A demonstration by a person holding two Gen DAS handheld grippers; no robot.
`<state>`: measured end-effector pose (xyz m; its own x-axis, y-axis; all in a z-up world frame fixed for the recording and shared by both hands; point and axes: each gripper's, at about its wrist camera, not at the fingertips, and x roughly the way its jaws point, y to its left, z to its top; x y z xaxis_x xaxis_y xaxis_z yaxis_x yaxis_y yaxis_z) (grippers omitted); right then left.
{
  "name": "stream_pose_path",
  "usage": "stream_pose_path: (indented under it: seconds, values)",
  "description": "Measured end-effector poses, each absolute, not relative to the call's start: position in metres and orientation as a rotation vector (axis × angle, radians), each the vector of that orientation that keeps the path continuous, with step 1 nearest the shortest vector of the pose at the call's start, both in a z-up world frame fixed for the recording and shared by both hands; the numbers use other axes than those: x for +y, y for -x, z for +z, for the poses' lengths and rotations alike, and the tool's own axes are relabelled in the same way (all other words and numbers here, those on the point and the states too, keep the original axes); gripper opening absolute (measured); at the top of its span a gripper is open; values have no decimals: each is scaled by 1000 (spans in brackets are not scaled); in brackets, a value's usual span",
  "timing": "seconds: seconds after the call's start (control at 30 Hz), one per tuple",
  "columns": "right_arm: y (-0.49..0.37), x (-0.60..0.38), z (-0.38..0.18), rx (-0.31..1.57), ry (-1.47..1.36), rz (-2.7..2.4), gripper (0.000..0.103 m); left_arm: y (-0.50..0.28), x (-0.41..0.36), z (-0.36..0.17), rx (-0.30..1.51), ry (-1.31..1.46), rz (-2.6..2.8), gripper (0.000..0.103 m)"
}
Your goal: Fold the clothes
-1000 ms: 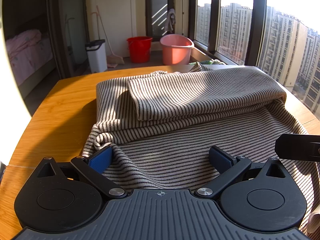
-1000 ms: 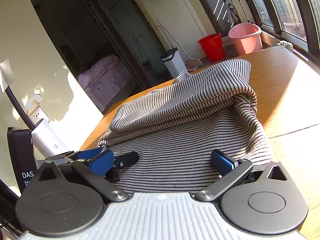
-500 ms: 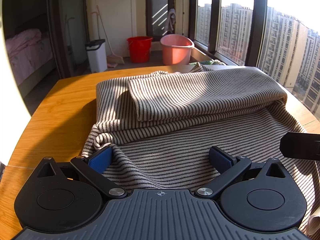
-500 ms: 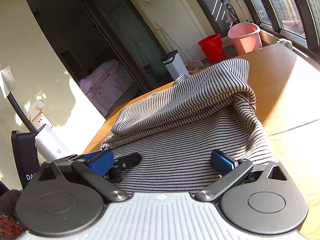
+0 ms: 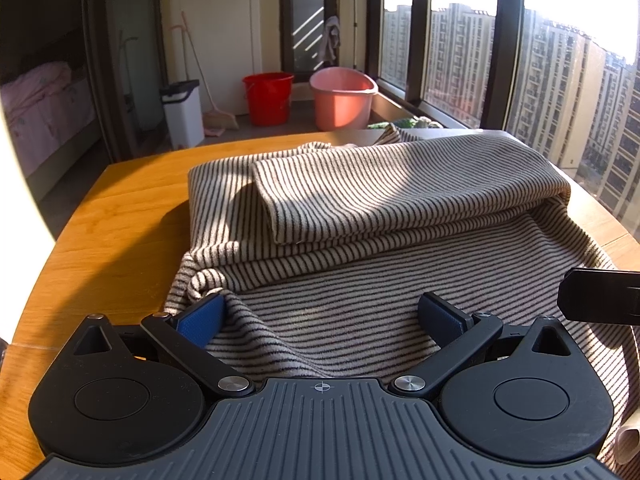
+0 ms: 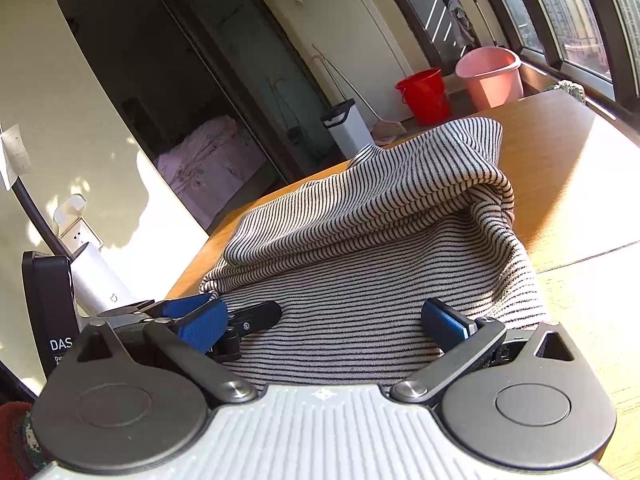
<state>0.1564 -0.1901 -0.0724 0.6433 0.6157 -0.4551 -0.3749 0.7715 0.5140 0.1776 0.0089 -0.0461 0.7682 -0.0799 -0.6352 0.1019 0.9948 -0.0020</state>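
— Left wrist view: what do you have under you?
— Your wooden table (image 5: 120, 216), with the striped garment (image 5: 400, 216) lying partly folded across it, one folded layer on top at the far side.
— And your grippers?
— Your left gripper (image 5: 320, 314) sits over the near hem, jaws wide apart, cloth between them (its left pad touches a bunched corner). Your right gripper (image 6: 334, 322) is spread over the hem too, just beside it.
— Behind?
— A pink basin (image 5: 343, 98), then a red bucket (image 5: 267, 98).
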Motion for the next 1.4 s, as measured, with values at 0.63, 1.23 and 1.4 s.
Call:
stream_pose_path:
  seconds: [0.63, 1.23, 1.4]
  values:
    - [-158, -195, -73, 681, -399, 640, 103, -169, 57, -11, 730, 264, -281, 103]
    - [-156, -196, -74, 668, -423, 633, 103, -242, 22, -12, 716, 130, -132, 14]
    - [-156, -197, -76, 667, -427, 634, 103, -233, 37, 23, 547, 114, -96, 14]
